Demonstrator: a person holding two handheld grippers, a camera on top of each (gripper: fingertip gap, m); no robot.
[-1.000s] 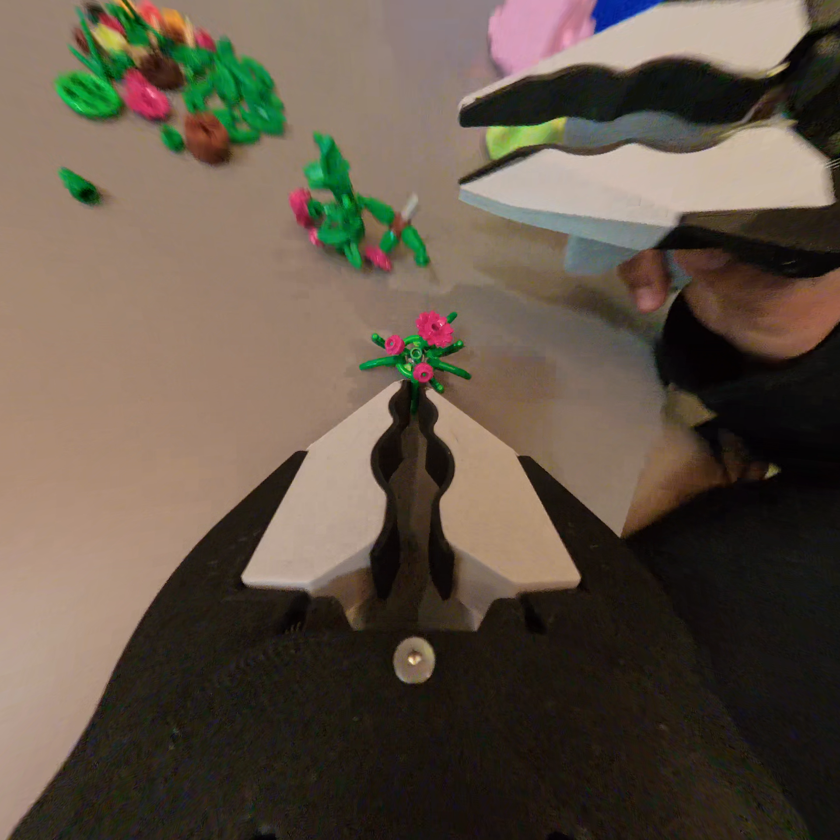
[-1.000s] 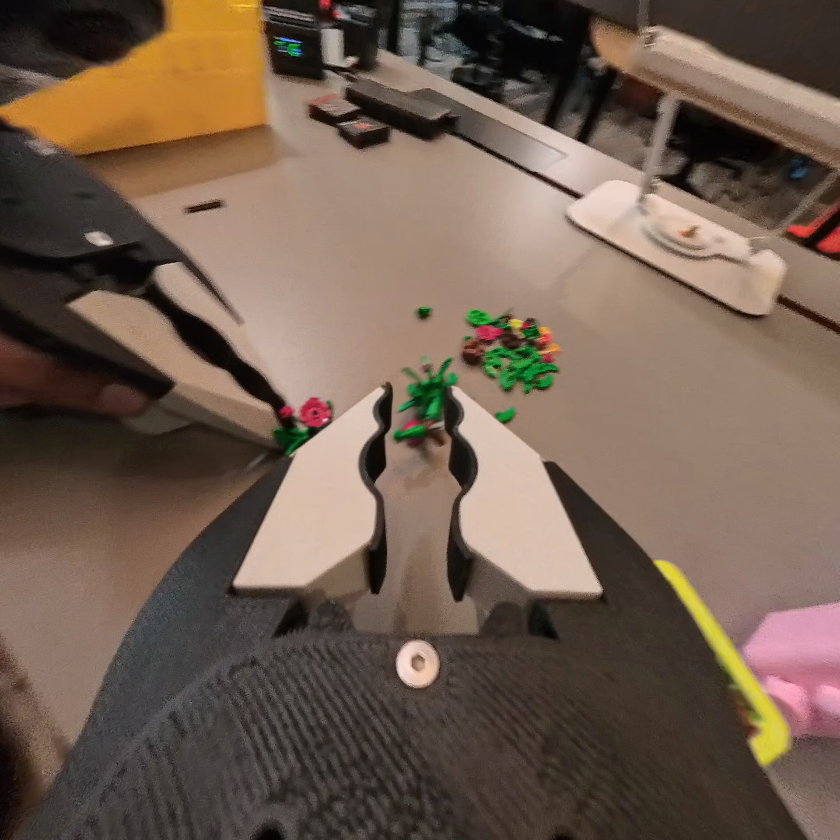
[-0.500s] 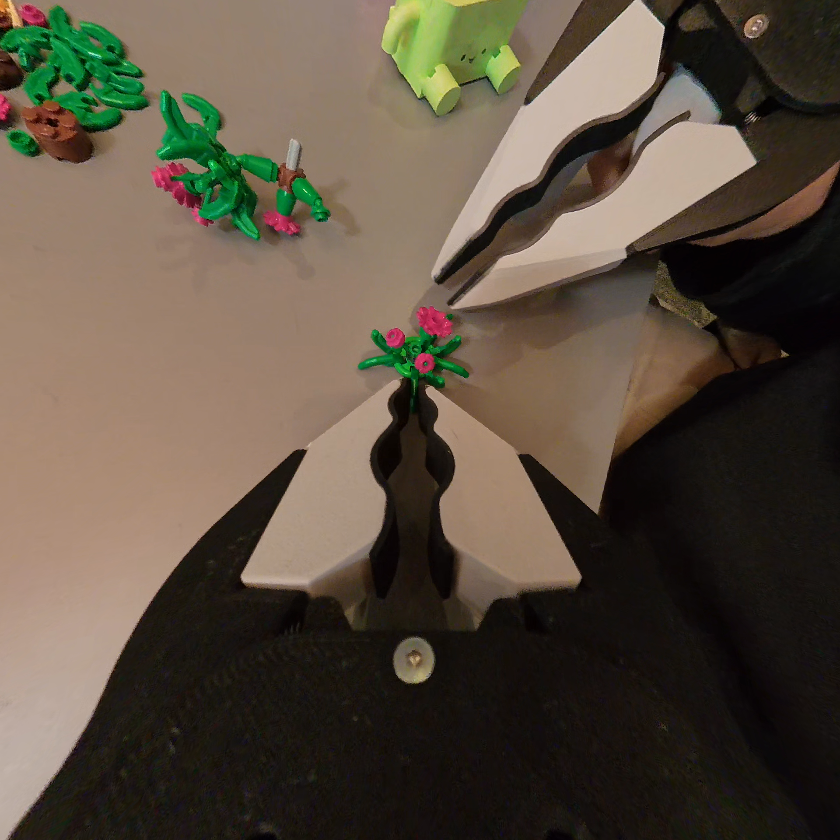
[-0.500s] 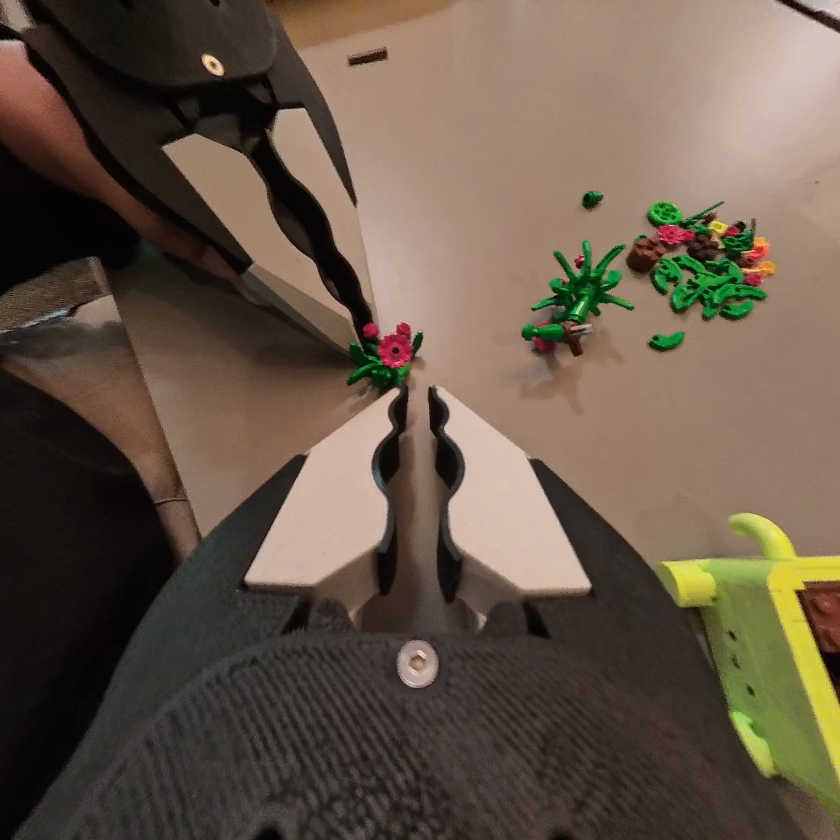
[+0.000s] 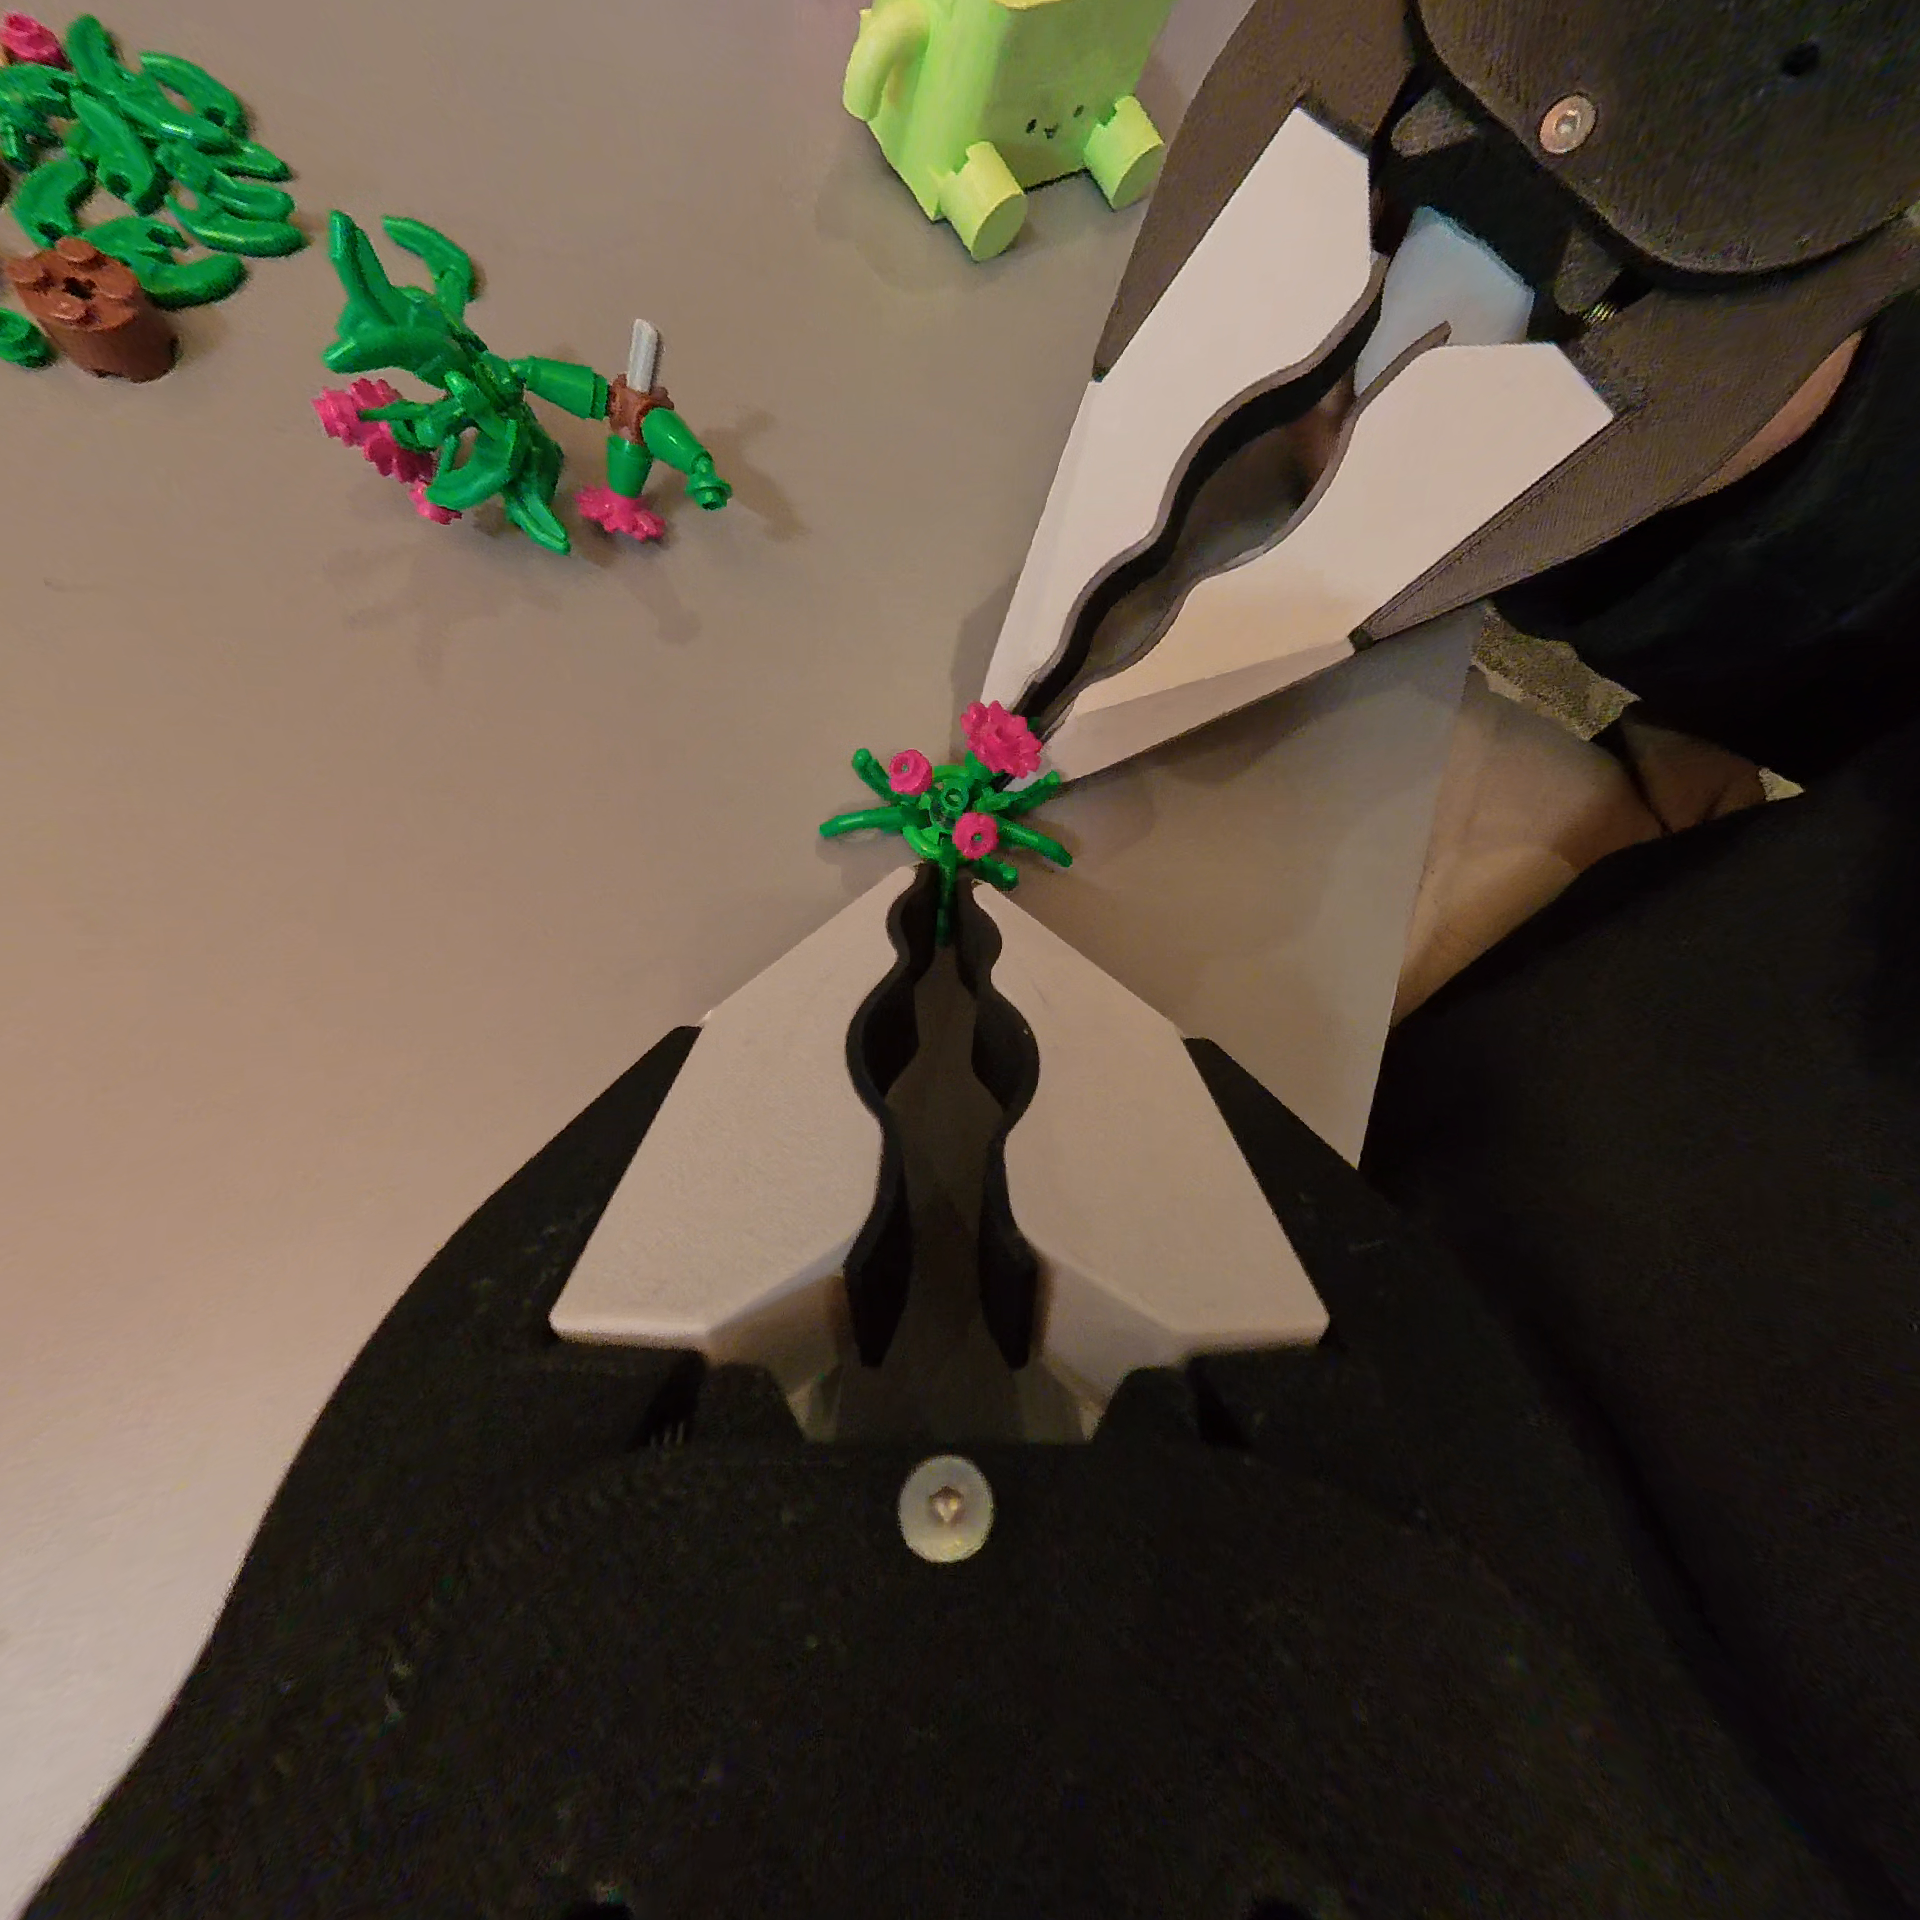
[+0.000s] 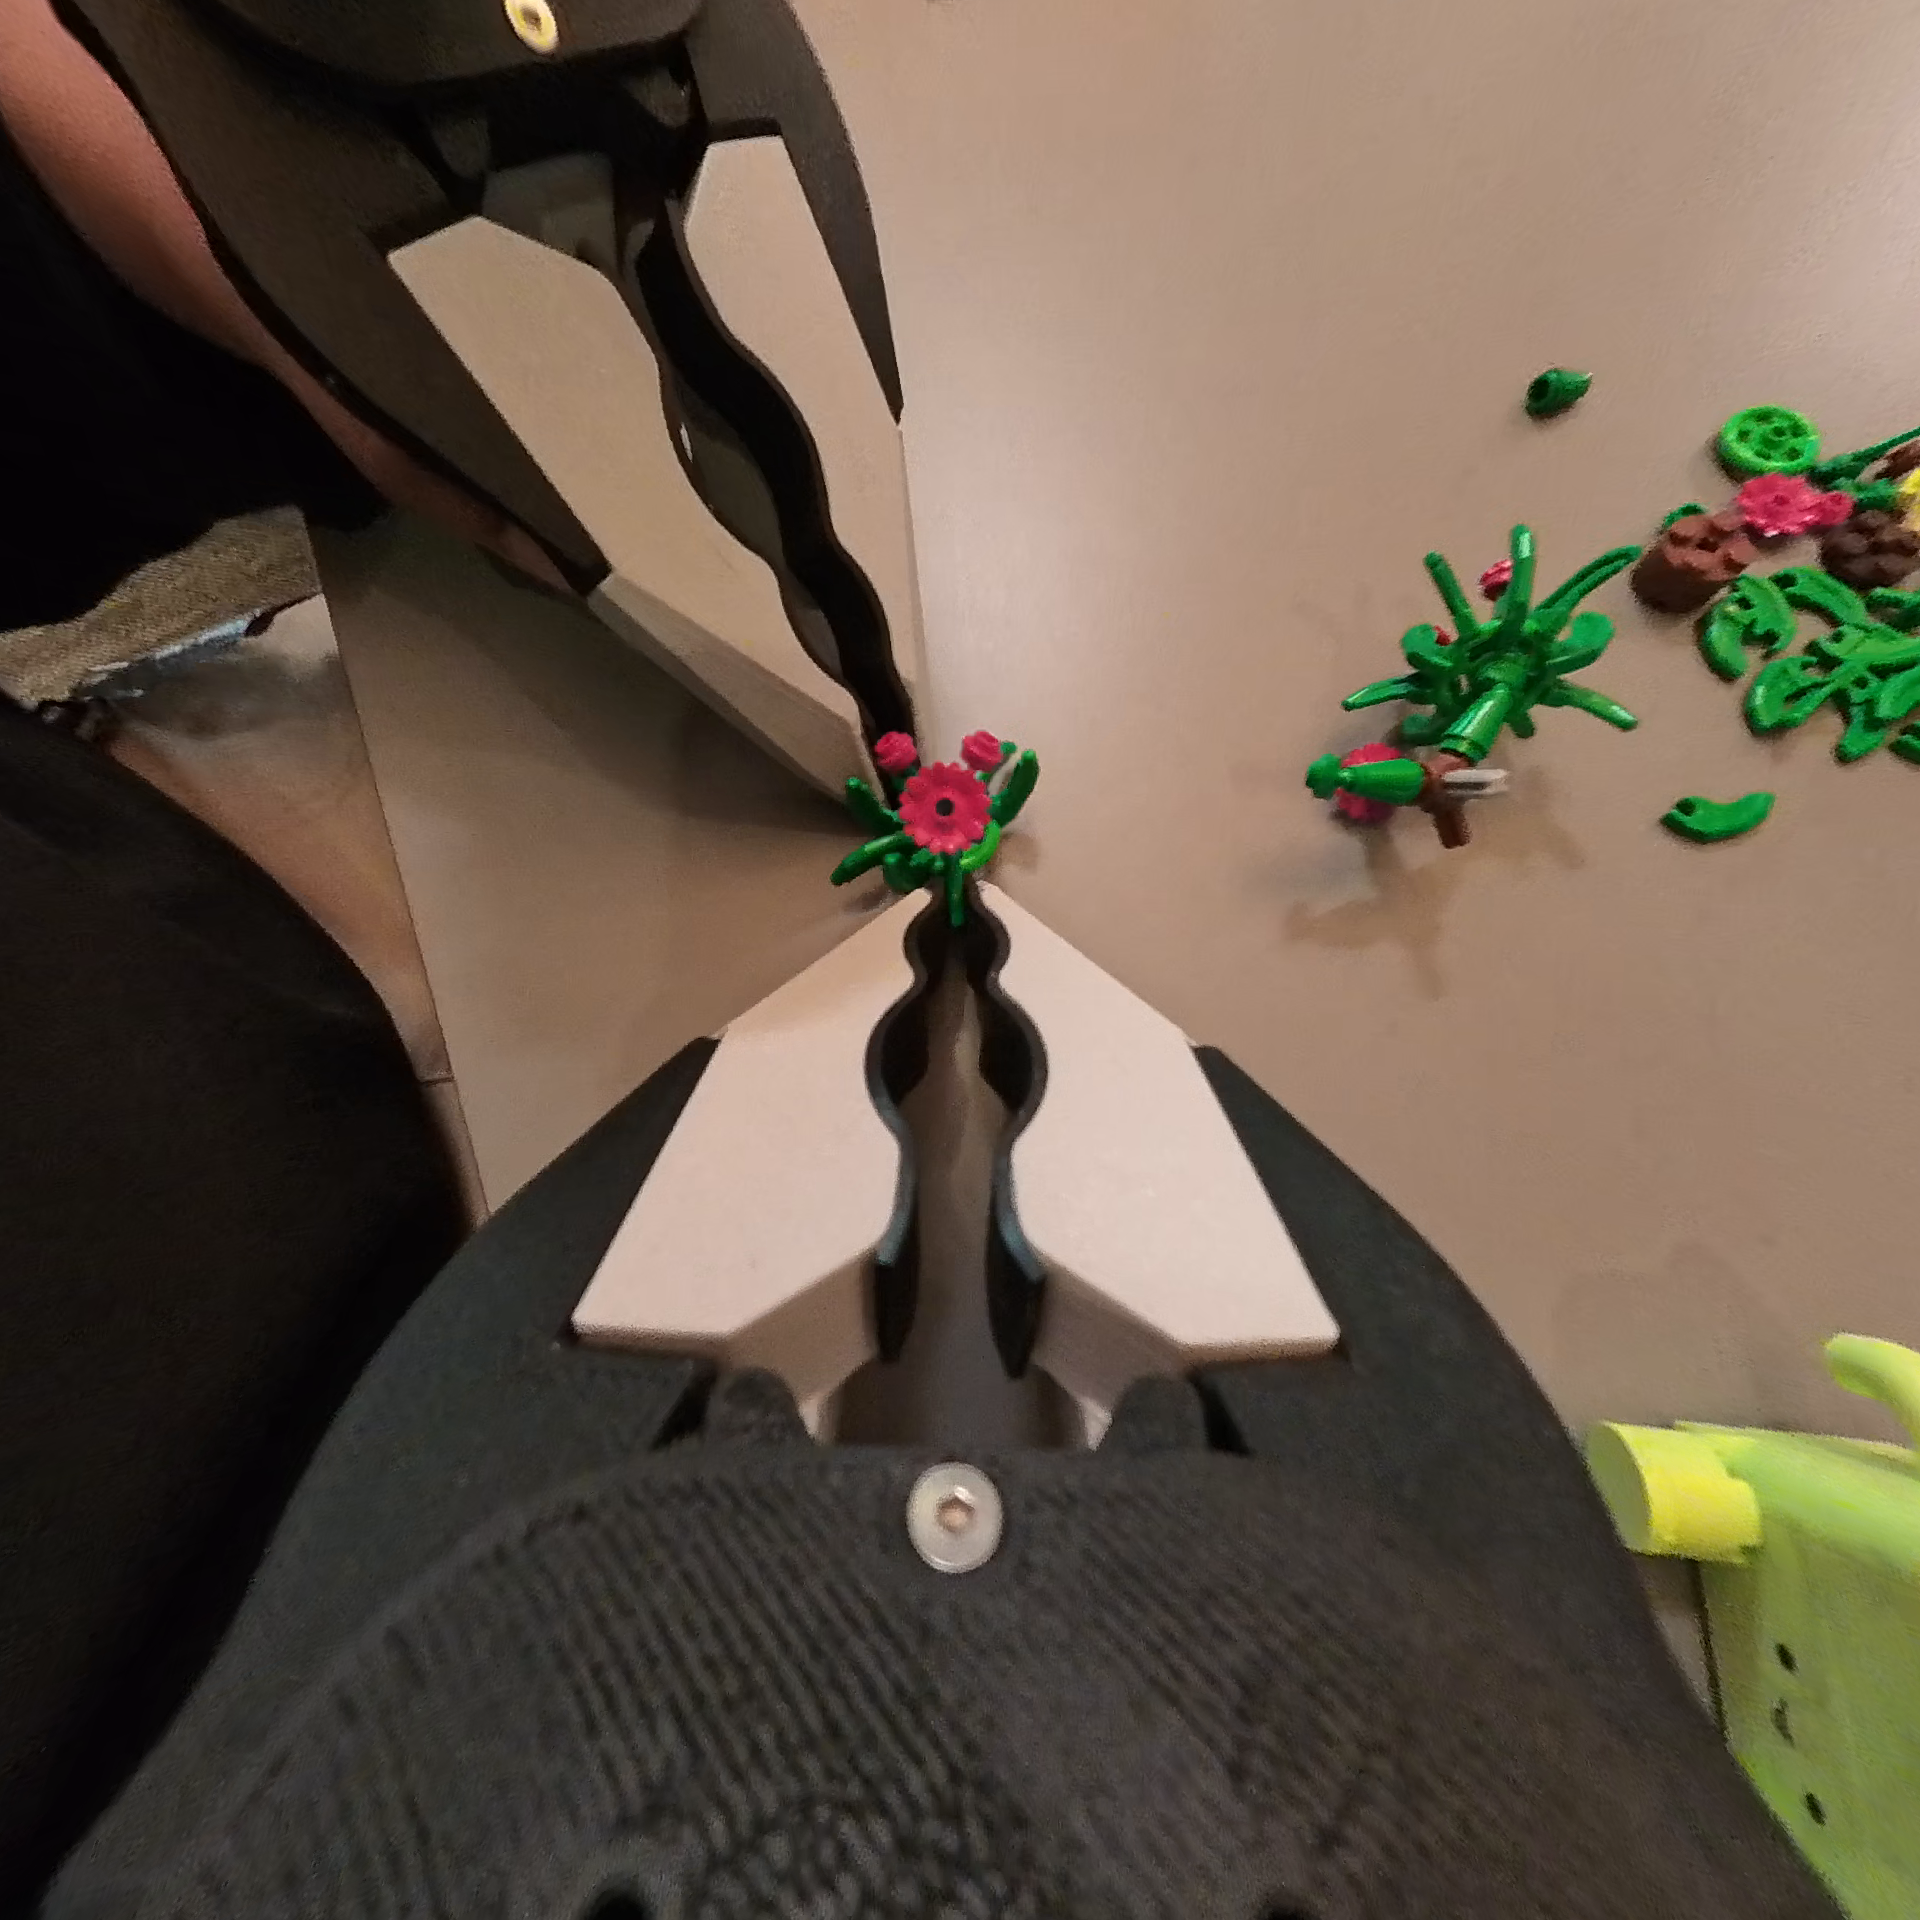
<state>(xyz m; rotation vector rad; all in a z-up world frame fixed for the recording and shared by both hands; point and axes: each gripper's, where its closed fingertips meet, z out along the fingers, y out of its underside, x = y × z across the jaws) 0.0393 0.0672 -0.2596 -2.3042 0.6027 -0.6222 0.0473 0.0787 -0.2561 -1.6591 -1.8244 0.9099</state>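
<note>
At frame centre my left gripper pinches the stem of the small flower sprig, jaws almost closed. My right gripper nips its other stem, jaws equally narrow.

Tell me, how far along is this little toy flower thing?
One bigger plant sprig lies assembled on the table. In hand: a small flower cluster, pinched by the left gripper and the right gripper. Loose green leaves and a brown piece sit unused beside a lime-green figure.
</note>
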